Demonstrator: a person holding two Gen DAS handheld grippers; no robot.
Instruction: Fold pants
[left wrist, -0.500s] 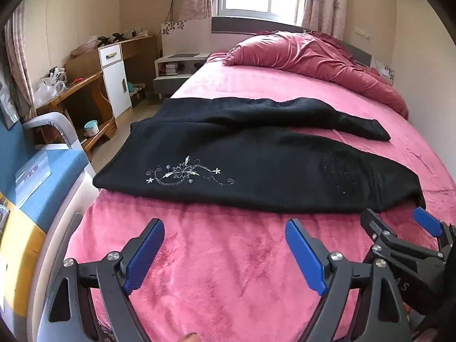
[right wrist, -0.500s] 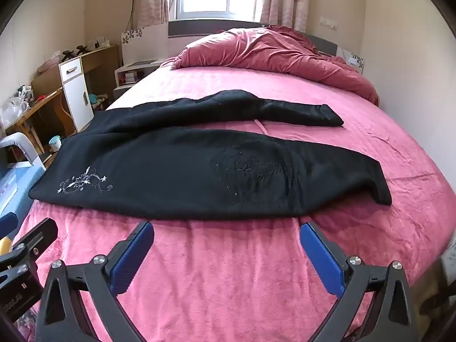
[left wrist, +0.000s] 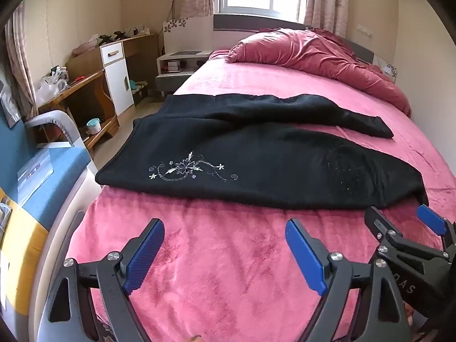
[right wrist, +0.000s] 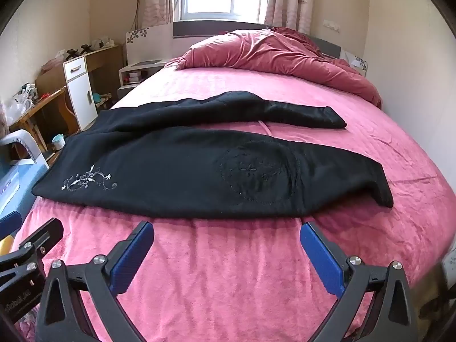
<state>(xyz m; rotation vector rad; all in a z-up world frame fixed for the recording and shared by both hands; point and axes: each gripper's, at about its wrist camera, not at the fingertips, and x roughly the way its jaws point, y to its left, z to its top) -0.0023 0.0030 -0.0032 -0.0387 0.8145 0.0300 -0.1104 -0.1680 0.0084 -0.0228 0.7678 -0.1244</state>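
Nothing moved: soft black pants [right wrist: 199, 171] lie flat on plush pink blanket [right wrist: 228, 270].

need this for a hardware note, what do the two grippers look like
Both the left gripper and the right gripper have black angular frames with triangular cut-outs, silver round pivot bolts and flat blue ribbed pads. White lettering marks the right gripper's body, partly cut off.

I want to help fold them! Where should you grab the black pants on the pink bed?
Probably by the near leg of the black fabric pants, at its two ends: left tool at the waist corner beside the silver flower embroidery, right tool at the cuff. That edge lies flat and closest, so come low from the near side, then lift it over the far leg.
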